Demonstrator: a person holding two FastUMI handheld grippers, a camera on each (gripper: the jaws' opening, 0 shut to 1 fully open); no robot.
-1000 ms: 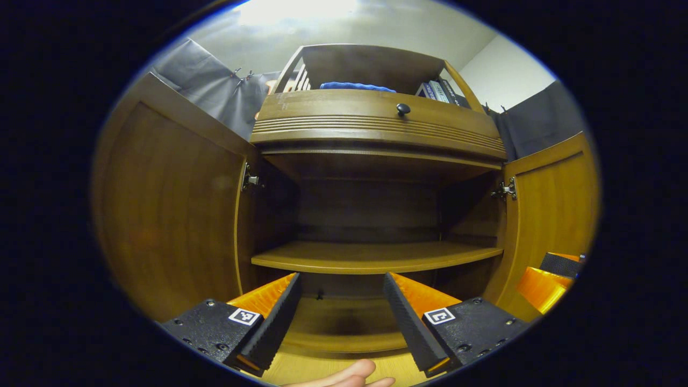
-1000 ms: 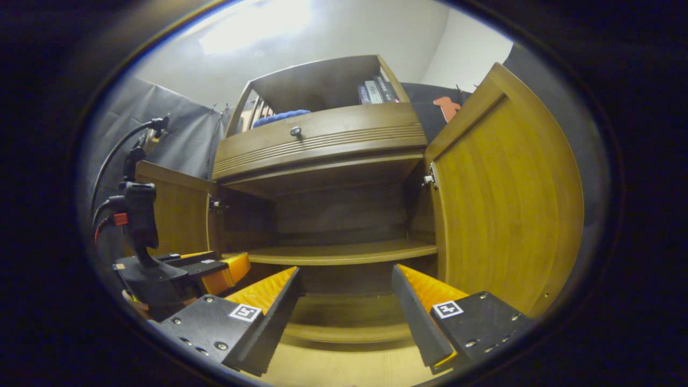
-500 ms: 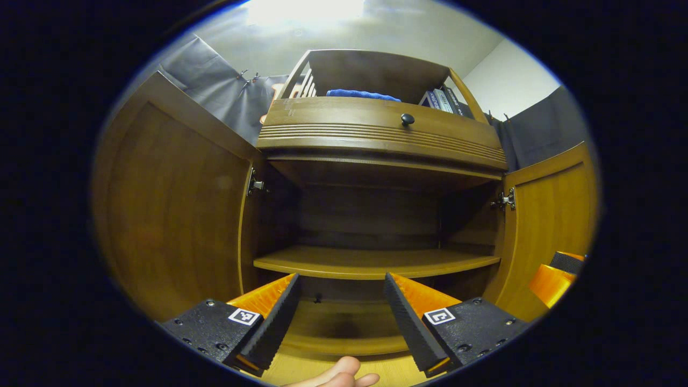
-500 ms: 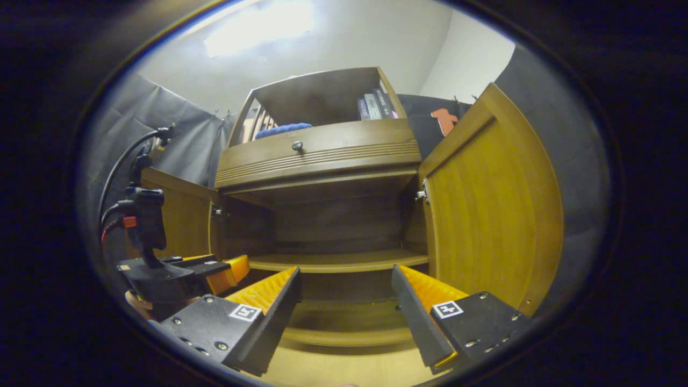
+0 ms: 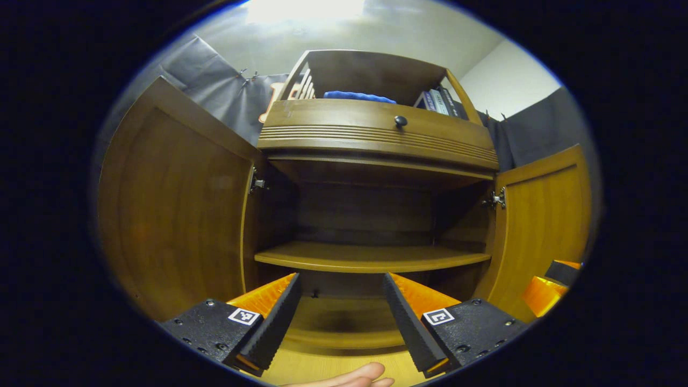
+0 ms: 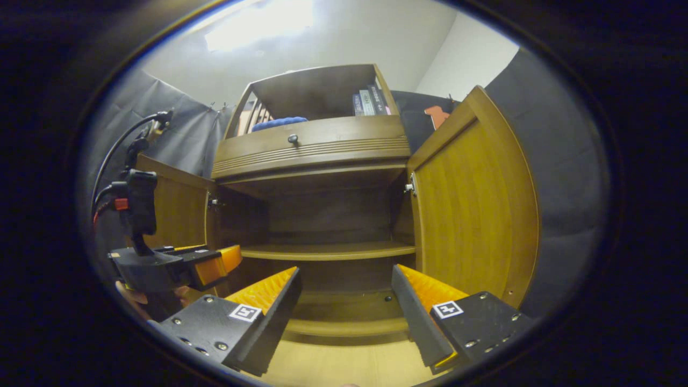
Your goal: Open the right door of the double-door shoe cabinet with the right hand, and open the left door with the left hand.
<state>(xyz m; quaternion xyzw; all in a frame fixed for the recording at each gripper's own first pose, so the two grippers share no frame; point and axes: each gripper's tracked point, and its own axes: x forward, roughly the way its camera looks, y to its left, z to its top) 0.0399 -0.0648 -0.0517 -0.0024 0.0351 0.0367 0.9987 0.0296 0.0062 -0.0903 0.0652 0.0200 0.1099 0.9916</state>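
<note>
The wooden shoe cabinet (image 5: 376, 134) stands with both doors swung wide. Its left door (image 5: 177, 209) fills the left of the left gripper view; the right door (image 5: 543, 220) stands open at the right. In the right gripper view the right door (image 6: 473, 204) is close on the right and the left door (image 6: 172, 215) is farther off. My left gripper (image 5: 339, 312) is open in front of the cabinet's mouth, holding nothing. My right gripper (image 6: 344, 306) is open too, empty. The left gripper (image 6: 177, 266) also shows at the left of the right gripper view.
Inside, a single shelf (image 5: 371, 258) spans the cabinet. A drawer with a dark knob (image 5: 400, 121) sits above the doors. On top lie a blue cloth (image 5: 357, 97) and books (image 5: 438, 102). A fingertip (image 5: 349, 376) shows at the bottom edge.
Both grippers have drawn back a little from the cabinet, so it looks slightly smaller. The doors stay wide open and both grippers stay open.
</note>
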